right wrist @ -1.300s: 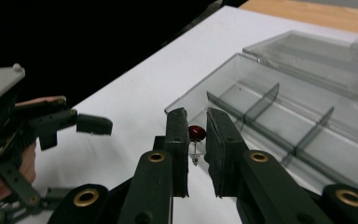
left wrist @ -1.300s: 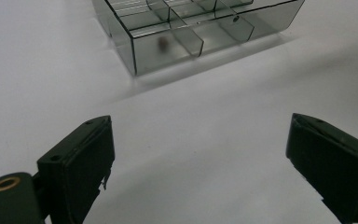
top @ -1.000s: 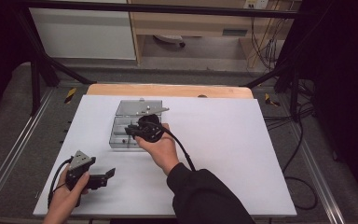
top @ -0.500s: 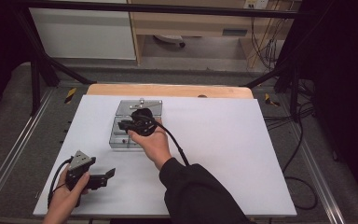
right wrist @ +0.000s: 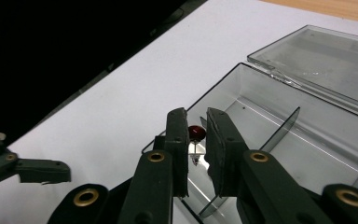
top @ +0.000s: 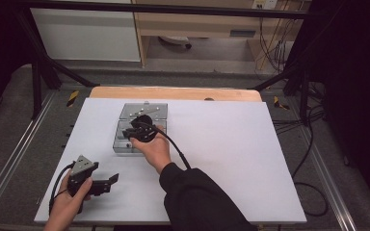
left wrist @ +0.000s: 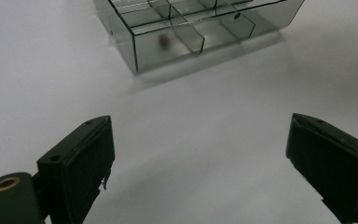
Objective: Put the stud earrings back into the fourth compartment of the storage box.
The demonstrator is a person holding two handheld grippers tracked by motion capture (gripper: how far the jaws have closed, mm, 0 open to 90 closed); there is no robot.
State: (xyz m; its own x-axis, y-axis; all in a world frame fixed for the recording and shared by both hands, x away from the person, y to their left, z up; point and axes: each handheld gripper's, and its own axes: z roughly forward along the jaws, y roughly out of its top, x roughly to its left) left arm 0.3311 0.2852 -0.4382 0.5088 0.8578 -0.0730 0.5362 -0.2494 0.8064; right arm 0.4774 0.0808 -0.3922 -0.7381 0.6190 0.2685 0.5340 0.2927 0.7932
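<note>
Over the clear box point(right wrist: 307, 121), right hand-held gripper point(right wrist: 196, 128) nearly closed — small red piece point(right wrist: 196, 132) between its jaws, perhaps gripped.

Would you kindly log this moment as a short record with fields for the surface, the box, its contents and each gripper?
surface: white table
box: clear compartment box, lid open and lying flat behind it
contents: small dark red piece in a corner compartment
left gripper: jaws wide apart, above bare table, short of the box
right gripper: over the box, jaws nearly closed beside the red piece; grasp unclear

Your black two-jaw left gripper point(top: 110, 180) carries a grey three-cornered plate point(top: 83, 165) behind its jaws, brass-ringed screws point(right wrist: 156, 157) behind your right gripper's pads, and you wear a black sleeve point(top: 202, 202).
</note>
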